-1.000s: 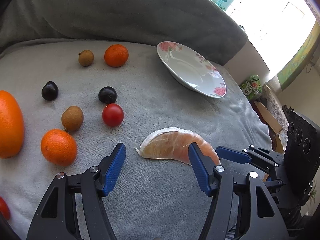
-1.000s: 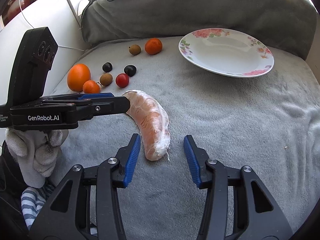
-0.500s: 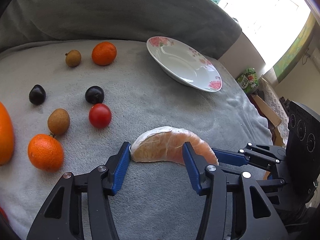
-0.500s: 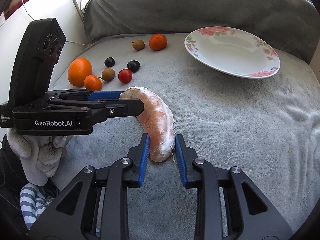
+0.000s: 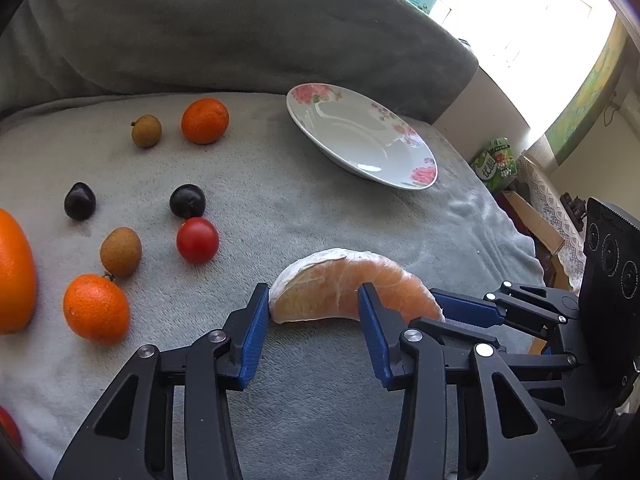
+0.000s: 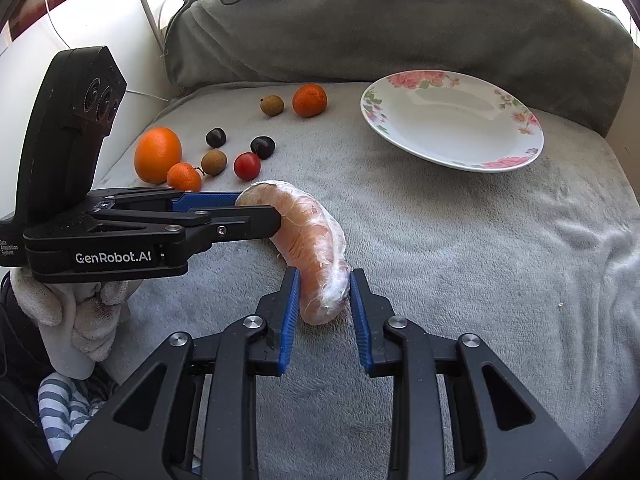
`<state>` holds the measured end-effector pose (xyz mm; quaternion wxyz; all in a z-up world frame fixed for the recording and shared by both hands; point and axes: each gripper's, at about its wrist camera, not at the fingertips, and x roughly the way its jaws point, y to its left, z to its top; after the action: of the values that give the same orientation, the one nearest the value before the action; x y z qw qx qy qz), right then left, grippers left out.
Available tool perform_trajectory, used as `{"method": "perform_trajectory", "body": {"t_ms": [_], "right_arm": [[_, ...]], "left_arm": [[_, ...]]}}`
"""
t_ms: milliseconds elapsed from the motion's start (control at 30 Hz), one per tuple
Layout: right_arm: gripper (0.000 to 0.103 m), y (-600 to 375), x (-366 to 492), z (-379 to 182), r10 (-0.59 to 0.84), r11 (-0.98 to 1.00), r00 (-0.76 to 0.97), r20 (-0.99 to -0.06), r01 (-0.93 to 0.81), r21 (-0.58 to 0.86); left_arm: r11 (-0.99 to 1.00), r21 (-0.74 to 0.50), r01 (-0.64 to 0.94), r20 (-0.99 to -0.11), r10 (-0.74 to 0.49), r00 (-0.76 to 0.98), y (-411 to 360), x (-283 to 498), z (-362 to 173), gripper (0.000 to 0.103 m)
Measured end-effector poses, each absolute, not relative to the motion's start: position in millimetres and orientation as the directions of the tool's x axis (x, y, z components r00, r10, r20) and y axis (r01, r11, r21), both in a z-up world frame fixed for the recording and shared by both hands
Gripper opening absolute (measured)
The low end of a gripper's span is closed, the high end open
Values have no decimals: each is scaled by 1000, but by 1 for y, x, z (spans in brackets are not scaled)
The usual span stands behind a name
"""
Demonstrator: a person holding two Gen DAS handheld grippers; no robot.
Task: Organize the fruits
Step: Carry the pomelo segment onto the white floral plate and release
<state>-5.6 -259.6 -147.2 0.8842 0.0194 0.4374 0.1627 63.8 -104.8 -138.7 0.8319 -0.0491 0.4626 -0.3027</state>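
Observation:
A peeled pomelo segment [image 5: 344, 288] lies on the grey blanket [image 5: 320, 208]; it also shows in the right wrist view [image 6: 312, 240]. My left gripper [image 5: 312, 304] is shut on its left end, fingers touching it. My right gripper [image 6: 322, 288] is shut on its other end. A white floral plate [image 5: 360, 136] sits empty at the back right, also in the right wrist view [image 6: 452, 120]. Loose fruit lies to the left: a red tomato [image 5: 197, 240], two dark plums [image 5: 187, 201], longans [image 5: 121, 252], mandarins [image 5: 96, 307] and a big orange [image 5: 14, 272].
A grey cushion [image 5: 240, 32] rises behind the blanket. The blanket's right edge drops off toward boxes and a green packet [image 5: 498, 158] on the floor. A white wall with cables [image 6: 120, 12] is at the left in the right wrist view.
Both grippers moved in and closed on the pomelo segment, the left on one end and the right on the other. The segment has barely shifted.

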Motion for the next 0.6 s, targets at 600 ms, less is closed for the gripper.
{"method": "perform_trajectory", "body": {"t_ms": [600], "right_arm": [[26,-277,8,-116,256,960,645,-720,-257,111]], "left_arm": [[791,-333,513,-701,-572,426,-130,83,-109,43]]}}
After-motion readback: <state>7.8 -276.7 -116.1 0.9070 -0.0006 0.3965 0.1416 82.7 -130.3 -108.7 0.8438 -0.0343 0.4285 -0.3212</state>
